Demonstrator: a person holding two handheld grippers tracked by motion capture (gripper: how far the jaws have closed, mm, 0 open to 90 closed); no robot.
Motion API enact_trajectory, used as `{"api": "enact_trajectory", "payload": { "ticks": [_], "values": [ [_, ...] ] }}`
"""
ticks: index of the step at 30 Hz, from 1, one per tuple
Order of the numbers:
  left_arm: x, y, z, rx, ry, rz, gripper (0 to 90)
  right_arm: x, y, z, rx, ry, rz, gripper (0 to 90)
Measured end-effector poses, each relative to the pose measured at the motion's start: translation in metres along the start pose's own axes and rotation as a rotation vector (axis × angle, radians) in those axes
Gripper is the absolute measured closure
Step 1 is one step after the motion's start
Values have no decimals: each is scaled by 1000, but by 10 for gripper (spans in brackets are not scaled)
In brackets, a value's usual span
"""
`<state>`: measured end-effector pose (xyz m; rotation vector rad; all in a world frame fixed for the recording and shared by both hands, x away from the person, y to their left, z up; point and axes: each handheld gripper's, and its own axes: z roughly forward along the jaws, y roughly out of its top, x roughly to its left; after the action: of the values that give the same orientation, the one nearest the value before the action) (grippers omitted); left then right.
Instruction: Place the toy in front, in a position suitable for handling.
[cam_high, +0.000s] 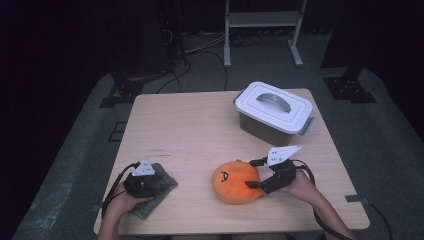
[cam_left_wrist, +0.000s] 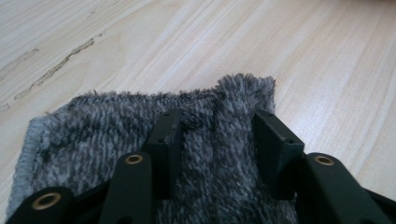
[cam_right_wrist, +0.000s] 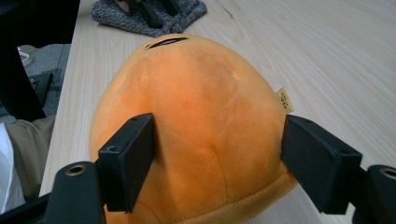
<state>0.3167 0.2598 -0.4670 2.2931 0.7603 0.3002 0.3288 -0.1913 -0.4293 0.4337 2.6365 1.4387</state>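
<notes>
Left gripper (cam_left_wrist: 217, 140): we see its jaws pinching a raised fold of the grey cloth (cam_left_wrist: 116, 140) at the table's (cam_high: 200, 125) seven o'clock.
Right gripper (cam_right_wrist: 217, 158): we see both pads pressed into the orange plush toy (cam_right_wrist: 205, 121) at five o'clock.
Lidded box (cam_high: 272, 112): at one o'clock, well apart.

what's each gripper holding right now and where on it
The right gripper clamps the orange plush toy across its rounded sides near the seamed end. The left gripper straddles a raised fold of the grey cloth; whether its pads grip cannot be told.
</notes>
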Motion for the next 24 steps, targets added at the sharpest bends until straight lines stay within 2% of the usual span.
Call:
{"api": "enact_trajectory", "payload": {
  "ticks": [4, 6, 11, 12, 14, 18, 21, 22, 23, 24],
  "values": [
    [-1, 1, 0, 7, 8, -15, 553, 1, 0, 0, 2, -3, -3, 248],
    [-2, 2, 1, 10, 19, -39, 550, 1, 0, 0, 4, -5, -3, 248],
    [-3, 2, 1, 3, 27, -24, 568, 1, 0, 0, 4, -4, -1, 248],
    [-3, 4, 1, 5, 27, -15, 650, 1, 0, 0, 5, -5, -2, 248],
    [-4, 7, 2, 23, 40, -2, 719, 1, 1, 0, 7, -6, -3, 248],
    [-8, 12, 4, 36, 61, 13, 770, 1, 1, 0, 7, -7, -2, 248],
    [-9, 15, 5, 31, 52, 8, 785, 1, 1, 0, 9, -8, -4, 248],
    [-9, 16, 5, 17, 28, -3, 785, 1, 1, 0, 9, -8, -4, 248],
    [-9, 17, 5, -3, 9, -10, 786, 2, 1, 1, 18, -11, -8, 249],
    [-12, 21, 3, -50, -22, -19, 786, 3, 2, 1, 36, -14, -19, 251]
  ]
}}
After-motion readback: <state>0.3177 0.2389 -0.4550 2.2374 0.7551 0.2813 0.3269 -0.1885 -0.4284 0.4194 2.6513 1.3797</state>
